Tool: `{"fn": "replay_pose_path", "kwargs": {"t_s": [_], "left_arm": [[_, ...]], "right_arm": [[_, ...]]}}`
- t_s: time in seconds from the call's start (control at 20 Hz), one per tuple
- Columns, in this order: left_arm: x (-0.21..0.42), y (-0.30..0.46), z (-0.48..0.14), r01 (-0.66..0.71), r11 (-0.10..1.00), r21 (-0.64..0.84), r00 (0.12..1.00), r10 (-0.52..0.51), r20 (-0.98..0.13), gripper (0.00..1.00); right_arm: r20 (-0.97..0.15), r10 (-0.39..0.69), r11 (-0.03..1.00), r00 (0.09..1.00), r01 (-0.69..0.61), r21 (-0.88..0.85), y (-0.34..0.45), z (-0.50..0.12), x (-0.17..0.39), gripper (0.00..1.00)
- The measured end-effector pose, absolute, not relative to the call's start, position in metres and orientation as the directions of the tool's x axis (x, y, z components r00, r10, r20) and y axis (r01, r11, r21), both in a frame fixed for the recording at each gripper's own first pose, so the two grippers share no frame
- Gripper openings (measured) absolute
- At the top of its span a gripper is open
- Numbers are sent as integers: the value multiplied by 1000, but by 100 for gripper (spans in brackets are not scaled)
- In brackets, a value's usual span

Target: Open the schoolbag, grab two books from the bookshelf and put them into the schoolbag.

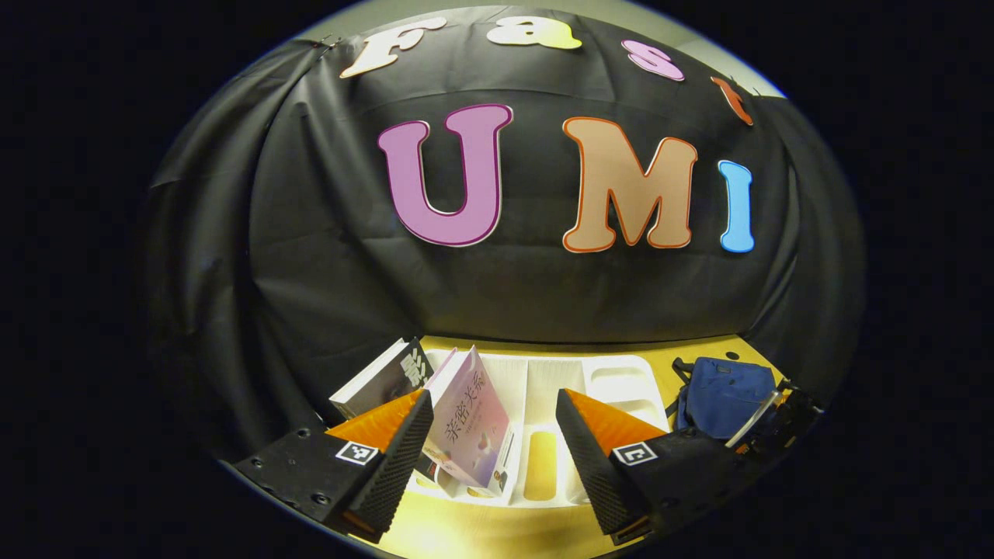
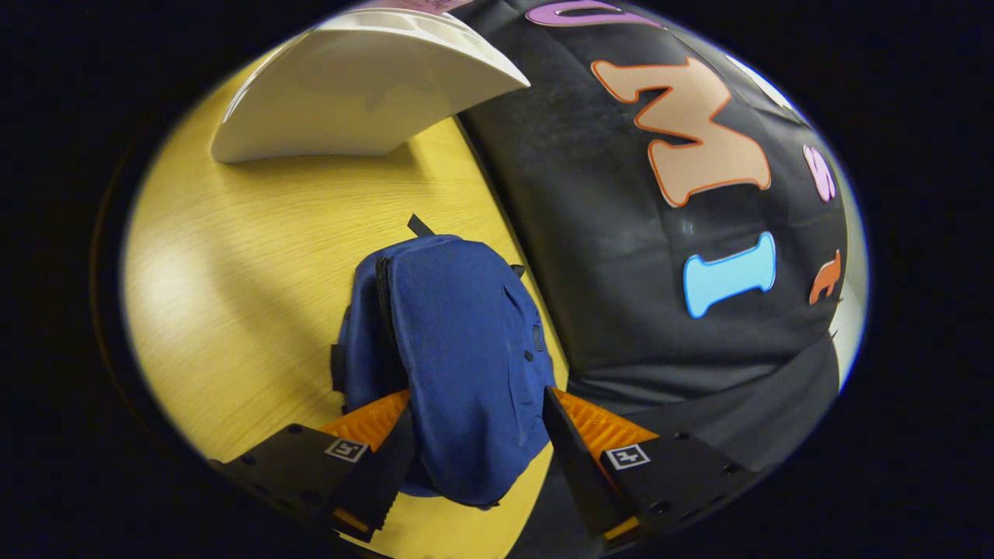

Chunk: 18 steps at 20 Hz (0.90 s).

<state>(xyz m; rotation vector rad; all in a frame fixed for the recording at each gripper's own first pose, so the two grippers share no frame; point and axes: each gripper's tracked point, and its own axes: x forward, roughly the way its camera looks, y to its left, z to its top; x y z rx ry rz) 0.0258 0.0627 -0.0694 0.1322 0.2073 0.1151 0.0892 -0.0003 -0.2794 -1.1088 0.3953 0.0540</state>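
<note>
Left tool [image 1: 494,442] spread wide around pale book [image 1: 470,423], right tool [image 2: 475,450] parted, straddling blue schoolbag [image 2: 458,357]

Chinese title on pale book [image 1: 470,423]

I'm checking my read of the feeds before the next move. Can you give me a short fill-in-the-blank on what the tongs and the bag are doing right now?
1. The schoolbag lying on the yellow table is ____ in colour.
2. The right tongs stand open with the ____ between their fingers.
3. In the left gripper view, the left tongs stand ____, pointing at the pink book in the white bookshelf.

Missing words: blue; schoolbag; open
</note>
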Motion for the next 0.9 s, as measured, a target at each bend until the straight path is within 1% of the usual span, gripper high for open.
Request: {"fn": "replay_pose_path", "kwargs": {"t_s": [0.1,0.15,0.2,0.25,0.3,0.35,0.45,0.55,0.6,0.65,0.7,0.75,0.8,0.9], "left_arm": [[24,68,-75,-108,985,136,968,135,-210,93],[24,71,-75,-113,984,135,967,140,-213,93],[22,73,-77,-117,984,132,966,144,-216,93],[21,75,-79,-121,985,126,964,146,-221,93],[21,76,-81,-123,985,123,962,149,-229,93],[21,76,-82,-123,985,123,961,149,-231,93],[21,73,-81,-120,985,127,963,146,-228,93],[22,69,-78,-110,985,132,966,138,-221,93],[22,67,-78,-106,985,135,966,134,-219,93],[23,65,-78,-103,985,135,967,131,-219,93],[24,63,-76,-103,986,134,968,130,-215,93],[23,62,-75,-103,986,133,969,129,-210,93],[23,61,-72,-102,986,131,971,127,-205,93],[22,60,-67,-96,987,126,973,120,-197,93]], "right_arm": [[-337,-169,442,926,-234,-866,-1,-287,97,95],[-321,-179,430,930,-219,-876,-4,-286,103,100],[-305,-192,421,933,-202,-884,-6,-286,109,100],[-287,-209,406,935,-184,-895,-10,-288,117,95],[-282,-219,395,934,-180,-901,-12,-294,126,100],[-291,-214,397,932,-189,-898,-11,-299,131,99],[-304,-206,404,930,-202,-892,-8,-302,132,70],[-287,-198,396,937,-191,-898,-5,-295,127,41],[-286,-188,391,940,-195,-900,-7,-295,134,27],[-327,-171,409,929,-235,-882,-8,-296,132,13],[-354,-160,425,921,-259,-867,-9,-297,131,10],[-382,-146,446,913,-284,-849,-10,-297,133,13],[-416,-134,471,900,-311,-825,-11,-300,133,10],[-443,-121,493,888,-334,-803,-12,-293,133,12]]}}
